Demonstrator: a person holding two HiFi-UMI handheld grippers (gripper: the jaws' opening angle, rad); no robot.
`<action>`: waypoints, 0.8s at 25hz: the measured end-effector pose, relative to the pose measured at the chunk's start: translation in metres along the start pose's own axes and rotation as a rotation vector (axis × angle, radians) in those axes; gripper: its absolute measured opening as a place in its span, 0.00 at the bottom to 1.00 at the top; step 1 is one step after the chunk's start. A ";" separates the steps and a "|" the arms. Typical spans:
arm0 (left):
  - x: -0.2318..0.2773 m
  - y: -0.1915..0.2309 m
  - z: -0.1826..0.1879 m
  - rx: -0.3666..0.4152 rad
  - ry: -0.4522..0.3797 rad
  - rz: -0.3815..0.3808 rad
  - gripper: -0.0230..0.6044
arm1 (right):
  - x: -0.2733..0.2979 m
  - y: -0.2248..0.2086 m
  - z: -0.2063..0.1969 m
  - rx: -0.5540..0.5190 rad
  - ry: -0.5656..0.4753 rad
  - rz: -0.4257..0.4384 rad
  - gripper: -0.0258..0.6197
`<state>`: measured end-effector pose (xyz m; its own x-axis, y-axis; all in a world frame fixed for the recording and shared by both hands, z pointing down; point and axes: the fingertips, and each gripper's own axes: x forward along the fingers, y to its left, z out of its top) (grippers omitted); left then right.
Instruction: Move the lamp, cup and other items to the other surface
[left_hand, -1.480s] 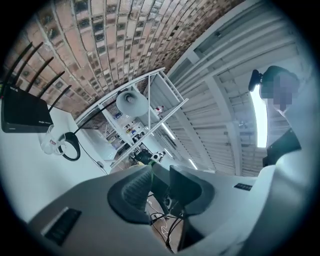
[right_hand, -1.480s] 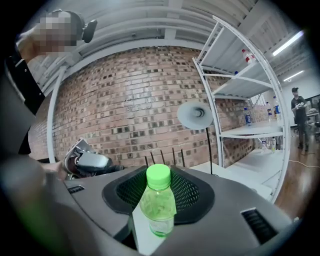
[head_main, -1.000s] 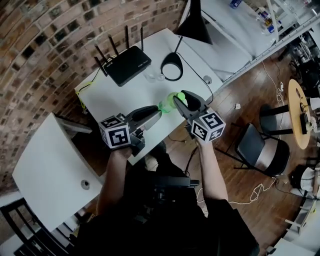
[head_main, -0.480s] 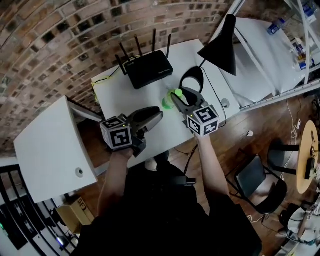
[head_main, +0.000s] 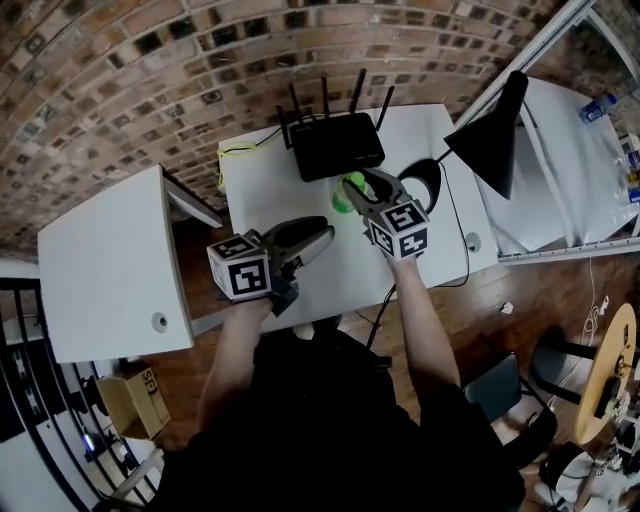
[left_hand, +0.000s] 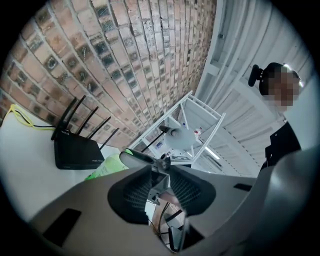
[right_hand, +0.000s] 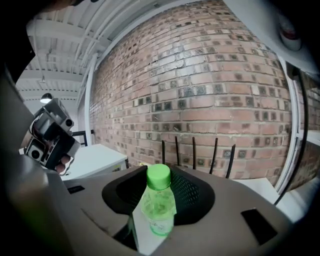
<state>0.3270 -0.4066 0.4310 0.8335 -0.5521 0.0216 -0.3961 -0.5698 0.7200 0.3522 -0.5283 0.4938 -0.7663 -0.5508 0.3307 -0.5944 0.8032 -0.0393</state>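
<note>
White table (head_main: 262, 195) by brick wall (head_main: 150, 80): right hand-held gripper (head_main: 362, 186) clasps green bottle (right_hand: 159, 202), left hand-held gripper (head_main: 322, 233) clenched.

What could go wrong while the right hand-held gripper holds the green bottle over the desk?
1. The right hand-held gripper pinches the bottle on its round body, so it may slip or tilt.
2. The router with its upright antennas and the lamp stand close by. A careless swing could knock them.
3. A gap with floor below separates the desk from the left table. A bottle dropped there would land on the floor.
</note>
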 end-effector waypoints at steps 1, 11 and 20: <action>-0.002 0.001 0.002 0.003 -0.006 0.006 0.28 | 0.005 0.000 0.000 -0.001 0.003 0.008 0.32; -0.015 0.024 0.022 -0.002 -0.052 0.035 0.28 | 0.048 0.003 -0.008 -0.003 0.046 0.051 0.32; -0.014 0.042 0.033 -0.008 -0.062 0.057 0.28 | 0.071 -0.007 -0.011 -0.008 0.061 0.067 0.32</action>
<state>0.2863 -0.4433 0.4375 0.7842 -0.6202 0.0196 -0.4386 -0.5317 0.7245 0.3045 -0.5713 0.5280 -0.7876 -0.4813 0.3849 -0.5402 0.8397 -0.0554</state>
